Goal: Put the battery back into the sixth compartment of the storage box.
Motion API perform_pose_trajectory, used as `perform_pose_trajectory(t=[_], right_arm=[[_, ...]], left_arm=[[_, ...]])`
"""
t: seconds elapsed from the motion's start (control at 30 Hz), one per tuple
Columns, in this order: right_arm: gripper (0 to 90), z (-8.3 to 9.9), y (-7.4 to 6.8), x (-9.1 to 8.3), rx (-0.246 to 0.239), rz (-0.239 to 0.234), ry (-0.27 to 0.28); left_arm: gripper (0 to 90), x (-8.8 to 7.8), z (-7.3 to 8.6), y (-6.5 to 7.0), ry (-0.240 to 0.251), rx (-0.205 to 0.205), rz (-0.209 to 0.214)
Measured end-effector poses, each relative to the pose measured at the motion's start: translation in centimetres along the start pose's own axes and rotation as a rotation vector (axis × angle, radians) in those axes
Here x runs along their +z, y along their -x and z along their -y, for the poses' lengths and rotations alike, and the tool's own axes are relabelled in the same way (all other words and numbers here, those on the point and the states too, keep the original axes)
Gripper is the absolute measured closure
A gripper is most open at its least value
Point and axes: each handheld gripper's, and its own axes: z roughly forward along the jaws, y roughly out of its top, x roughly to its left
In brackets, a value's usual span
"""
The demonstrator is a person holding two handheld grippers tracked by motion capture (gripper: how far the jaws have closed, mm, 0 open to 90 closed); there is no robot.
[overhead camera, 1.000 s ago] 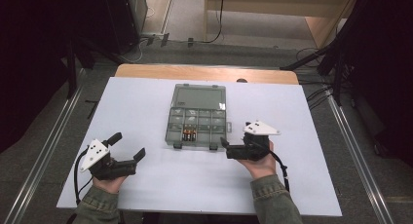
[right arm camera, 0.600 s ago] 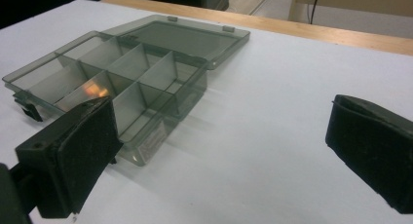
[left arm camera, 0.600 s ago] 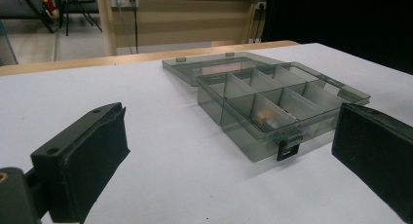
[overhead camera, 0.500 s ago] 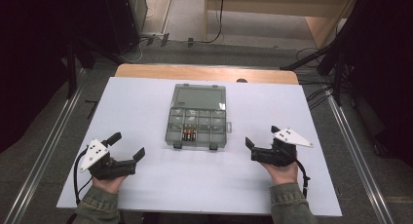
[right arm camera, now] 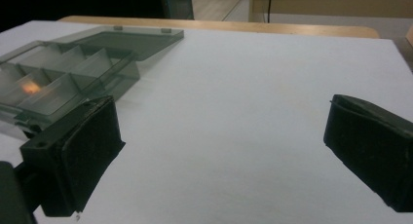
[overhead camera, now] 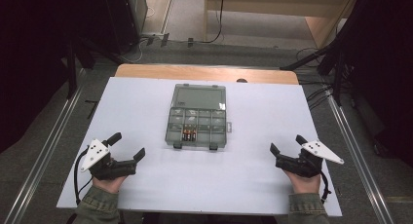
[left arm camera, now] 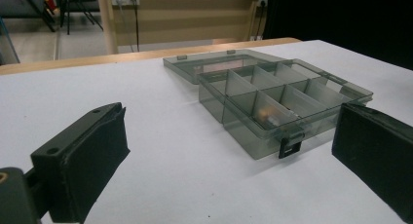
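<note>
Both claws agape, empty: left claw (overhead camera: 127, 147), right claw (overhead camera: 286, 144) near counter's front corners. Approach compartment box (overhead camera: 198, 118) level; avoid batteries (overhead camera: 188, 134).

Left gripper (overhead camera: 127, 146) and right gripper (overhead camera: 286, 147): black body, grey triangle plate, black cable; olive-green sleeves (overhead camera: 96, 208).

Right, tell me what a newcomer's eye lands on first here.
First, the smoky clear compartment box at the middle of the white table, lid flat open behind it, with batteries in a front compartment. Then the left claw and right claw, both open and empty, resting at the near corners.
</note>
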Motion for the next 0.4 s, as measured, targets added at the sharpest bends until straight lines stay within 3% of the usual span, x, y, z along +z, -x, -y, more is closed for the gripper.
perform_pose_trajectory(t=[0.17,0.4], right_arm=[[2.5,0.4,0.8,-0.5,0.022,-0.005,0.028],[2.4,0.5,-0.6,0.0,-0.033,-0.037,0.014]], left_arm=[[0.0,0.1,0.0,0.0,-0.004,0.001,0.001],[0.0,0.1,0.1,0.1,-0.003,0.009,0.022]])
